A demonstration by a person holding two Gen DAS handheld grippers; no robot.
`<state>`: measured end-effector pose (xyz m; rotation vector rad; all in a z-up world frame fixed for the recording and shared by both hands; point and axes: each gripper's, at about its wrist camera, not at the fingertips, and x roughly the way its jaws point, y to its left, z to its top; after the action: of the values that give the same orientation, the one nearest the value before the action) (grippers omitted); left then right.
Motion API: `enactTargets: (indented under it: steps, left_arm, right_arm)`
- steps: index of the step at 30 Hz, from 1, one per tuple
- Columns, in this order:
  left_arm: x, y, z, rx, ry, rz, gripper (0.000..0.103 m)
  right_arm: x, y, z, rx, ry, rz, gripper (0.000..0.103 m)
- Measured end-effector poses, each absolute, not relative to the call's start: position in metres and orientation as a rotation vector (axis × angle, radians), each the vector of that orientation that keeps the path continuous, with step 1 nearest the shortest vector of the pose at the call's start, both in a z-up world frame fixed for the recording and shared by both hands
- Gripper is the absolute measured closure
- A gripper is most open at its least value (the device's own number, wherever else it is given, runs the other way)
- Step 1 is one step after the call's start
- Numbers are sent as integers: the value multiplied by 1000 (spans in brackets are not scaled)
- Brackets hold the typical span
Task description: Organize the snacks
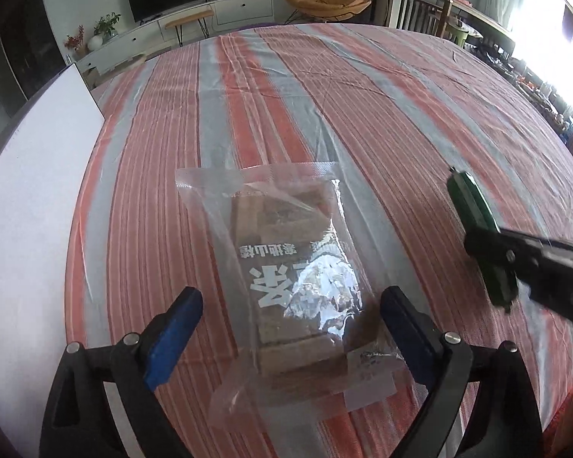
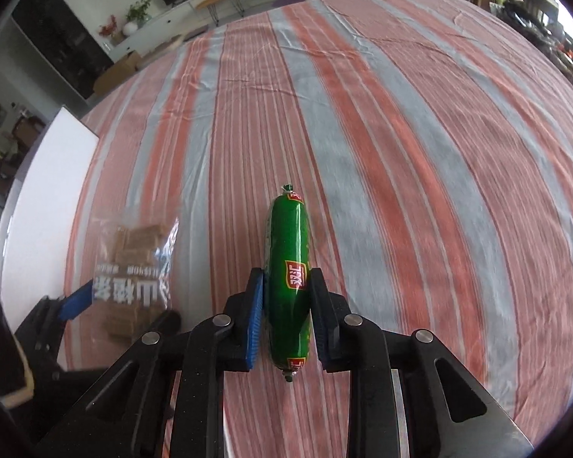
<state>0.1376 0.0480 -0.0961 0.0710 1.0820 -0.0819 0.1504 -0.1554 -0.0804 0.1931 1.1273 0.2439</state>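
Striped worktop (image 1: 363,87), living room beyond: left claw (image 1: 290,328) spread wide around the clear snack bag (image 1: 298,282), freeing it; right claw (image 2: 286,297) pinching the green sausage (image 2: 288,267) midway for carrying.

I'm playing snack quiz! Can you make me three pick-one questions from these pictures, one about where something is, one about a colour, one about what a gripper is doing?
1. Where is the clear bag?
A. on the striped cloth
B. on the white board
C. on a chair

2. What colour is the sausage?
A. yellow
B. green
C. purple

3. What is the right gripper doing?
A. standing open, holding nothing
B. squeezing the bag
C. gripping the sausage

Answers:
1 A, the bag lies flat on the stripes, between the open left gripper's fingers.
2 B, its wrapper is green with a red label.
3 C, both pads press its sides.
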Motion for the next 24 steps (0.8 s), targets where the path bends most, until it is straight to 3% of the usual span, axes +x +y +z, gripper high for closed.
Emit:
enactTargets:
  steps: [17, 24]
  left_arm:
    - [133, 46, -98, 52, 1068, -79, 5]
    - [137, 50, -100, 43, 1061, -79, 0]
  right_arm:
    - [96, -165, -83, 230, 1032, 211, 79]
    - [86, -150, -82, 71, 971, 170, 79]
